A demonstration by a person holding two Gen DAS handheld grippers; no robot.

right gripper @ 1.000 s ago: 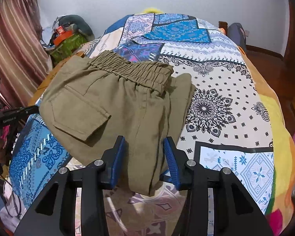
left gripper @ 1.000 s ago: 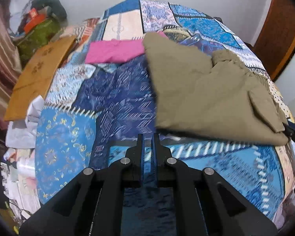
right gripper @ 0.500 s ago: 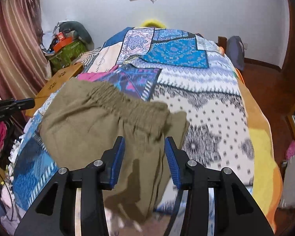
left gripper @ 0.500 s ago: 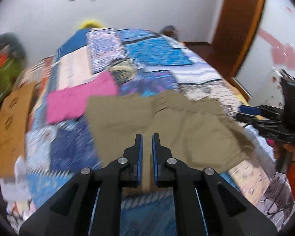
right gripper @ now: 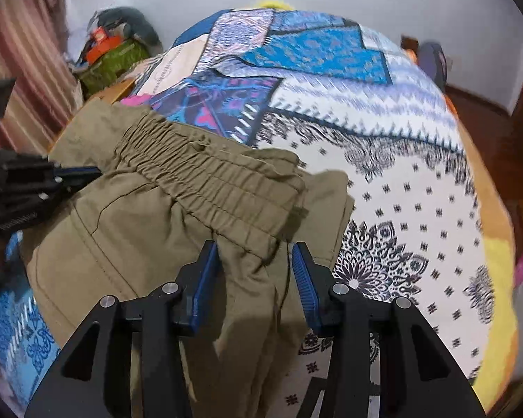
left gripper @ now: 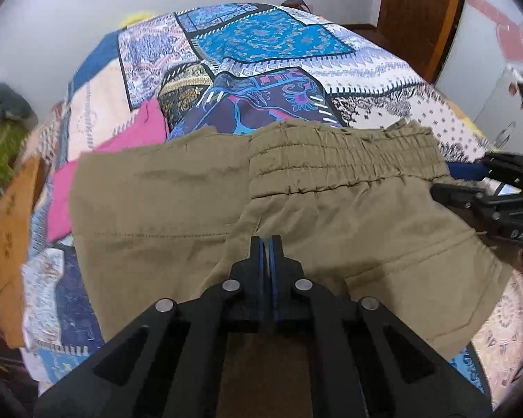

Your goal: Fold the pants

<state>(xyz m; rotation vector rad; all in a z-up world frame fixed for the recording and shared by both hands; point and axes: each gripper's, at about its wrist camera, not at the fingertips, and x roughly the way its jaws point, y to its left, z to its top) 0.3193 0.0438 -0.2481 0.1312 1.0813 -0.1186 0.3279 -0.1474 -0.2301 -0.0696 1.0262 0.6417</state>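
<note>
Olive pants [left gripper: 331, 216] with an elastic waistband lie partly folded on the patchwork bedspread [left gripper: 272, 35]. My left gripper [left gripper: 265, 240] is shut with nothing visible between its pads, hovering over the middle of the pants just below the waistband. My right gripper [right gripper: 254, 247] is shut on a thick bunch of the pants [right gripper: 157, 230] at the waistband's end; the fabric fills the gap between the blue pads and hangs below them. In the right wrist view the left gripper [right gripper: 76, 174] reaches in from the left edge. The right gripper [left gripper: 470, 174] shows at the right of the left wrist view.
A pink cloth [left gripper: 122, 160] lies partly under the pants' far left side. A wooden board [left gripper: 14, 244] leans at the bed's left side beside a pile of bags [right gripper: 111, 55]. A yellow blanket [right gripper: 498, 268] edges the bed's right side. A wooden door [left gripper: 418, 10] stands beyond.
My left gripper swept right from above bare bedspread to above the pants and rolled, still shut. The right gripper moved along the bed with the pants bunch still between its pads.
</note>
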